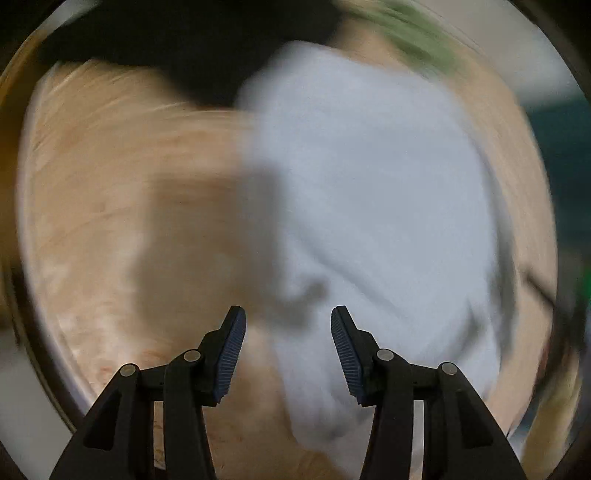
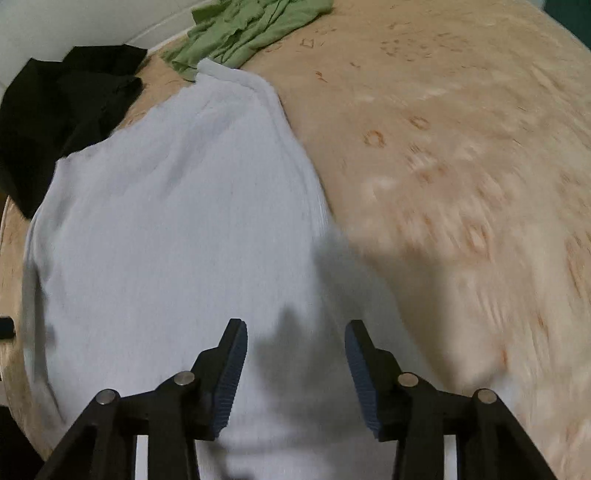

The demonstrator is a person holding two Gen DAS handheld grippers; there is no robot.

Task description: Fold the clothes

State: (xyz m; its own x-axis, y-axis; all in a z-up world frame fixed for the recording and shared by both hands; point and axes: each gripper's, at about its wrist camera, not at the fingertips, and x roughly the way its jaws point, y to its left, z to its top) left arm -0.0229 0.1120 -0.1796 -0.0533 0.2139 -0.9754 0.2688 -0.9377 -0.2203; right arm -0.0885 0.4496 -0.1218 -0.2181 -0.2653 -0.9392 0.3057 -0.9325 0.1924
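Over the near end of the pale cloth, left claw (image 1: 288, 314): fingers parted, nothing between the ribbed pads, pointed steeply downward. Its shadow falls across the cloth edge and the wood beside it. View heavily smeared; finer detail cannot be told.

Right claw (image 2: 295, 326): fingers likewise apart, nothing gripped, hanging above the white garment with its shadow lying on the fabric just ahead of the tips. No earlier picture to compare.

Item one, white garment (image 2: 166, 206): ribbed knit, spread lengthwise on the desk, running from under the right claw away toward the far edge. One long side shows a rolled or doubled border; whether this is a hem or a fold already made, I cannot tell. Surface fairly smooth, no clear crease across it.

Item two, black garment (image 2: 62, 107): loose heap at the far left, touching or just overlapping the white one's corner. Unfolded.

Item three, green garment (image 2: 251, 26): crumpled at the far edge, its lower end meeting the white garment's tip. Unfolded.

Support, wooden desk (image 2: 443, 147): light grain with ring marks, bare to the right of the white piece.

Progress, as judged: early. White piece laid out, perhaps one lengthwise fold in; cross folds remain, and black and green pieces await.
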